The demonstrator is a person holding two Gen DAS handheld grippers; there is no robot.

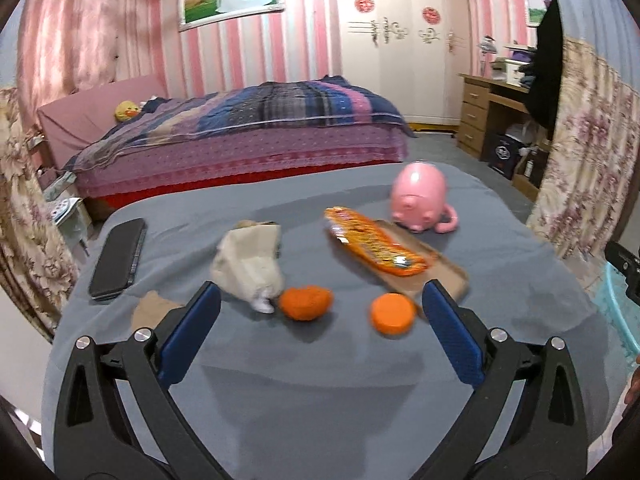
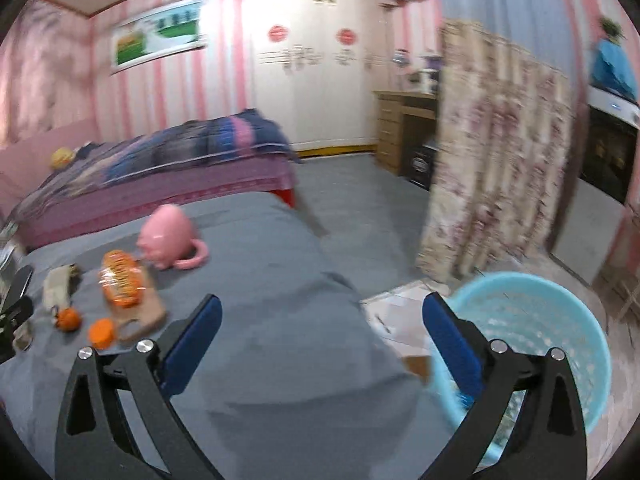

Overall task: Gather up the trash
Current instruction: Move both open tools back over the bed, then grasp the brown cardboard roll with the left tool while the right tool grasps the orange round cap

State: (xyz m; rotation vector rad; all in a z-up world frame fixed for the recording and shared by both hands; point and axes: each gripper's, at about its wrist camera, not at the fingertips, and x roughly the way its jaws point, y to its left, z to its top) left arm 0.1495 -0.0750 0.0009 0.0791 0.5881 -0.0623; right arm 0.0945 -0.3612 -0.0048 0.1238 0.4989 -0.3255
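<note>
Both tongs stand wide with nothing between their blue pads. Left tongs (image 1: 321,300) tilt down over the grey-covered desk (image 1: 320,380), hovering clear of its cloth. Just ahead of them, between the pads, lie two pieces of orange peel: one (image 1: 306,303) nearer the left pad, the other (image 1: 392,314) close to the right pad. Beside the first peel, ahead and left, sits a crumpled white paper bag (image 1: 248,264). A scrap of brown paper (image 1: 150,312) lies partly behind the left pad. Farther left rests a black phone (image 1: 118,258). Ahead and right, an orange snack wrapper (image 1: 374,242) lies on a flat piece of cardboard (image 1: 448,276), and beyond that a pink pig-shaped mug (image 1: 420,198) sits upside down.

Right tongs (image 2: 322,314) also point downward, over the desk's right edge. A light blue basket (image 2: 560,344) stands on the floor beside the desk, directly behind and right of the right pad, which overlaps its rim in the view. The trash lies well off to the left of these tongs. Nothing blocks either pair. A bed (image 1: 240,132) and a white wardrobe (image 1: 400,40) stand far ahead
</note>
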